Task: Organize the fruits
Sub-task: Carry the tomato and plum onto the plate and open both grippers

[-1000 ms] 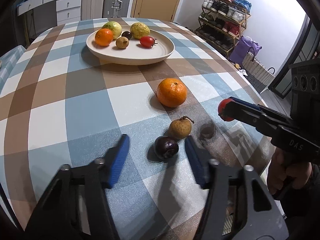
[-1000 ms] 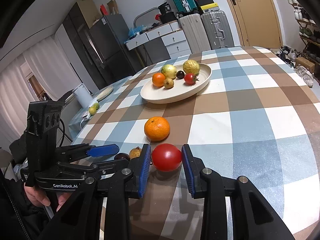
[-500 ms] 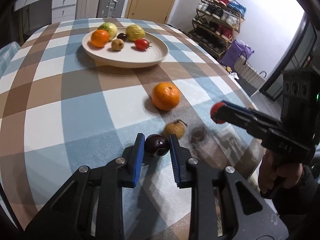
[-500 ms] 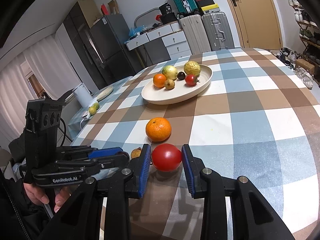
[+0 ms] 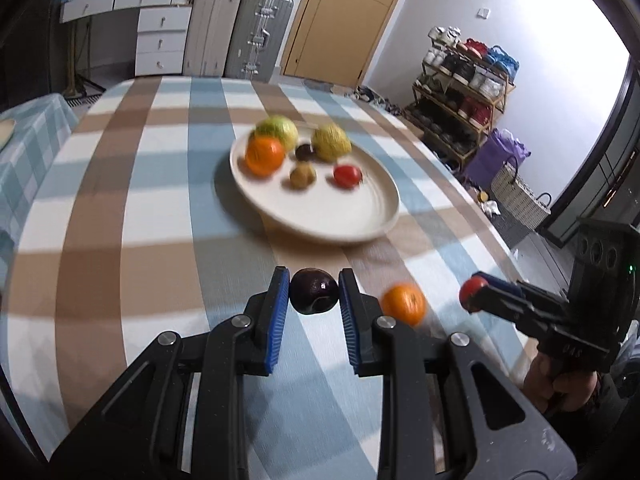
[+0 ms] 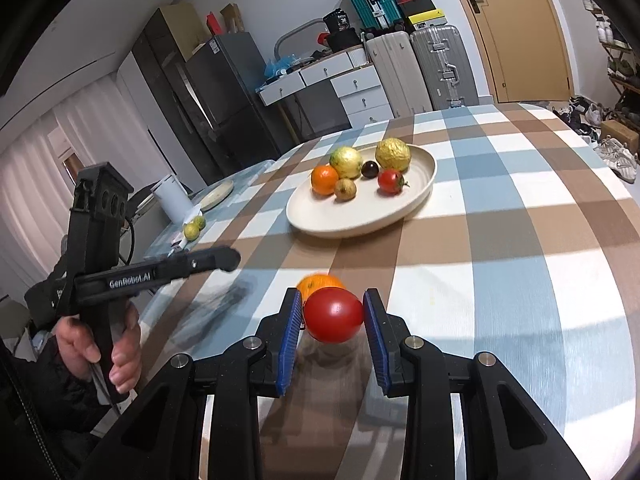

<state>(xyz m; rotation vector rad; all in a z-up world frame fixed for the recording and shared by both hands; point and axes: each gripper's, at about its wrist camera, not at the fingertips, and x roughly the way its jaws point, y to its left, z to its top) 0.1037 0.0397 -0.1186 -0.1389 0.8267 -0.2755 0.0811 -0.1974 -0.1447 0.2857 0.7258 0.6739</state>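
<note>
My left gripper (image 5: 314,296) is shut on a dark purple fruit (image 5: 313,290) and holds it above the checked tablecloth, short of the cream plate (image 5: 372,220). My right gripper (image 6: 332,314) is shut on a red tomato (image 6: 333,314), lifted over the table; it also shows at the right of the left wrist view (image 5: 472,292). A loose orange (image 5: 403,304) lies on the cloth between the two grippers, partly hidden behind the tomato (image 6: 320,282). The plate (image 6: 352,220) holds an orange, a green fruit, a yellow fruit, a dark fruit, a small brown fruit and a tomato.
The checked table (image 6: 520,280) ends at the right, with shoes and a shoe rack (image 5: 464,84) beyond. A second table at the left holds a white kettle (image 6: 174,200), a small plate and limes (image 6: 194,228). Suitcases and drawers stand at the back.
My left gripper closed on the dark purple fruit, lifted it and swung toward the plate. My right gripper kept hold of the tomato and rose. The small brown fruit on the cloth is out of sight.
</note>
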